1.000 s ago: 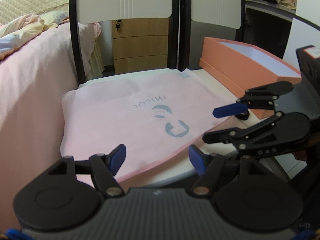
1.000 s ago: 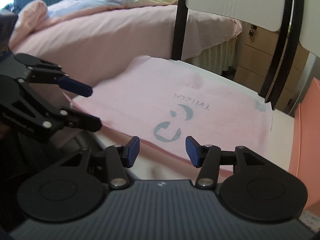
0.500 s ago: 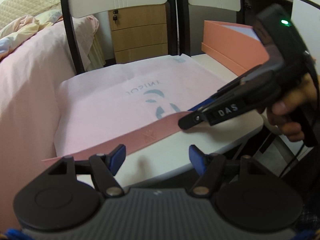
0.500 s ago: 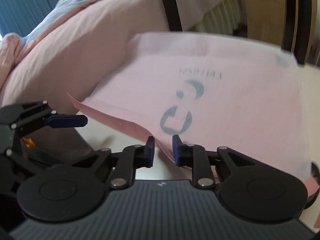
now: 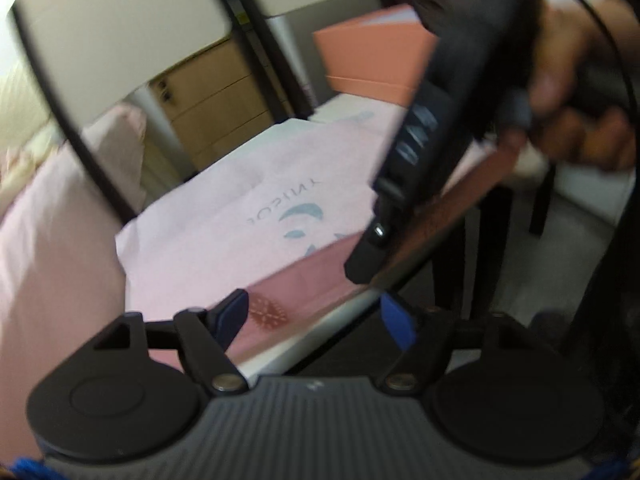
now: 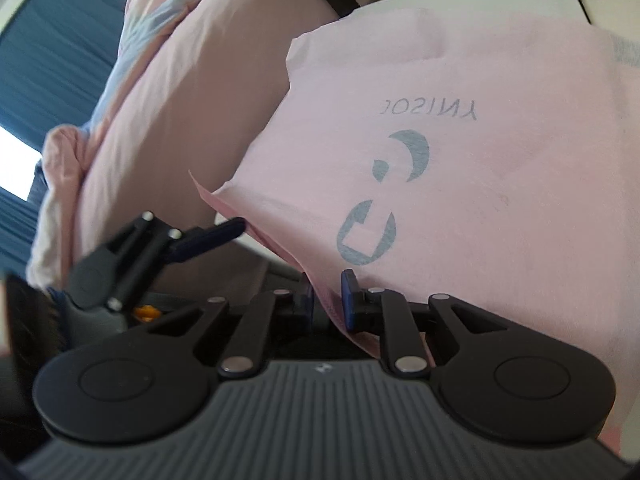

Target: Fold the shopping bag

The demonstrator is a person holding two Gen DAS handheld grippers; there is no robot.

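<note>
A pale pink shopping bag [image 5: 224, 216] with a grey logo lies flat on a white table [image 5: 280, 356]; it also shows in the right wrist view [image 6: 500, 128]. My right gripper [image 6: 326, 300] is shut on the bag's near edge and lifts it, showing a darker pink hem [image 5: 312, 284]. From the left wrist view the right gripper [image 5: 360, 268] hangs over that edge. My left gripper [image 5: 316, 316] is open, its fingertips on either side of the raised hem, nothing held. It also shows in the right wrist view [image 6: 216, 236], close to the bag's left corner.
A bed with pink covers [image 6: 168, 92] runs along the left of the table. Two chair backs [image 5: 132, 28] stand behind it, with a wooden drawer unit [image 5: 216, 104] beyond. A salmon box [image 5: 372, 56] sits at the back right.
My right gripper has closed on the bag's near edge and lifted it. My left gripper has moved in toward that edge and tilted, still open.
</note>
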